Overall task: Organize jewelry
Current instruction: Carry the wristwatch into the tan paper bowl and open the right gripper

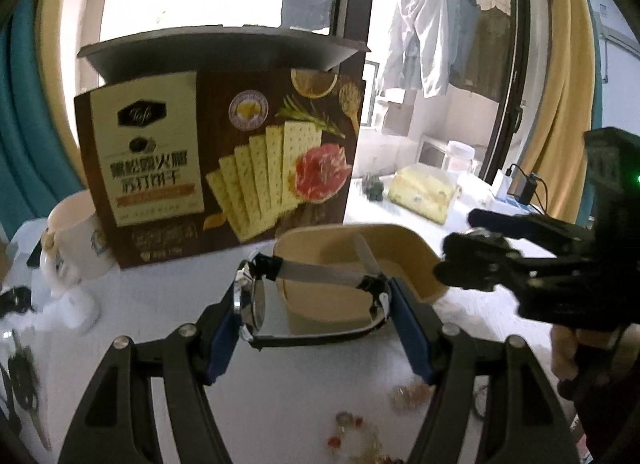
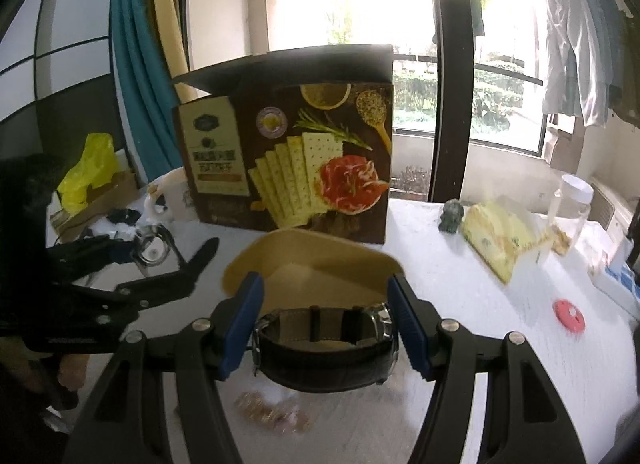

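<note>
My left gripper (image 1: 316, 312) is shut on a wristwatch with a round silver case and black strap (image 1: 256, 304), held above the white table in front of a beige tray (image 1: 404, 248). My right gripper (image 2: 324, 332) is shut on a second wristwatch with a dark leather strap (image 2: 324, 368), just short of the same beige tray (image 2: 280, 252). Each gripper shows in the other's view: the right one (image 1: 480, 264) at the right, the left one (image 2: 156, 256) at the left with its watch. Beaded bracelets (image 1: 408, 392) (image 2: 272, 412) lie on the table below.
A cracker box (image 1: 224, 159) (image 2: 292, 155) stands upright behind the tray. A white mug (image 1: 72, 240) is left of it. A yellow-filled plastic box (image 2: 500, 236), a small dark figurine (image 2: 452, 215), a clear jar (image 2: 568, 203) and a red disc (image 2: 568, 316) lie right.
</note>
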`<action>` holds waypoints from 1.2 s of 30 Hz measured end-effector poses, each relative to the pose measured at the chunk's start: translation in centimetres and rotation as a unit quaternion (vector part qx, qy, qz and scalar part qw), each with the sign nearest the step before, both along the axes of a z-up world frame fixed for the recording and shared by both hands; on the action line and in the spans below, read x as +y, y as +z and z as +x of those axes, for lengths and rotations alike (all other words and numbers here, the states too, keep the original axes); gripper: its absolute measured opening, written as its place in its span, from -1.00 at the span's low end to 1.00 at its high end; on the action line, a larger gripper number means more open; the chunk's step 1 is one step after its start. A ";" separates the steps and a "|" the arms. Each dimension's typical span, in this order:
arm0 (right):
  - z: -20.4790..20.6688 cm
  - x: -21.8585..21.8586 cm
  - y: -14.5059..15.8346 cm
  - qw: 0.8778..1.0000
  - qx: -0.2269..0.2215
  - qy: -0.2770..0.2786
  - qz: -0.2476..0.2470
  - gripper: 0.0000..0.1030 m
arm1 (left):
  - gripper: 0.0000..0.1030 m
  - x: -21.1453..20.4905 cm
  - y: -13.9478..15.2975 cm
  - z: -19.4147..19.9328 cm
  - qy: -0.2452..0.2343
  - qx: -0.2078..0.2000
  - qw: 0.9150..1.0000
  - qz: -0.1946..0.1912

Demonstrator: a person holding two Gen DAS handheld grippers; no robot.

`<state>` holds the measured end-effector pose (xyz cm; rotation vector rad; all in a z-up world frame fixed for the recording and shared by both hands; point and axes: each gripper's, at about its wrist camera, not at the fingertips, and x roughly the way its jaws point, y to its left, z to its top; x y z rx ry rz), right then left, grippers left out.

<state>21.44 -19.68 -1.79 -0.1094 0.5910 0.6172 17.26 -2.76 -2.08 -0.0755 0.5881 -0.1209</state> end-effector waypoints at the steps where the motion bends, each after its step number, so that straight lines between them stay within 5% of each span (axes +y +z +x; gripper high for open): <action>1: 0.7 0.2 -0.1 1.000 0.001 0.002 0.000 0.20 | 0.35 0.0 0.0 0.4 -0.001 0.000 1.000 0.002; 8: 4.8 0.5 -1.3 1.000 0.012 0.013 0.026 0.23 | 0.36 -0.2 -0.3 3.4 -0.009 0.004 1.000 -0.001; 12: 6.7 -0.9 -1.4 0.999 -0.003 0.005 0.048 0.66 | 0.37 -1.1 -0.5 5.6 -0.020 0.009 1.000 0.000; 18: 8.0 -3.1 -1.5 0.998 0.013 -0.033 0.052 0.66 | 0.54 -1.5 -1.9 7.3 -0.020 0.039 0.999 -0.011; 22: 7.1 -4.7 -1.7 0.997 0.007 -0.068 0.040 0.66 | 0.72 -1.5 -1.4 6.4 -0.022 0.016 1.000 -0.010; 36: -0.3 -7.0 0.2 0.994 -0.012 -0.108 0.021 0.66 | 0.73 0.2 -0.2 -1.8 0.011 -0.002 1.000 0.001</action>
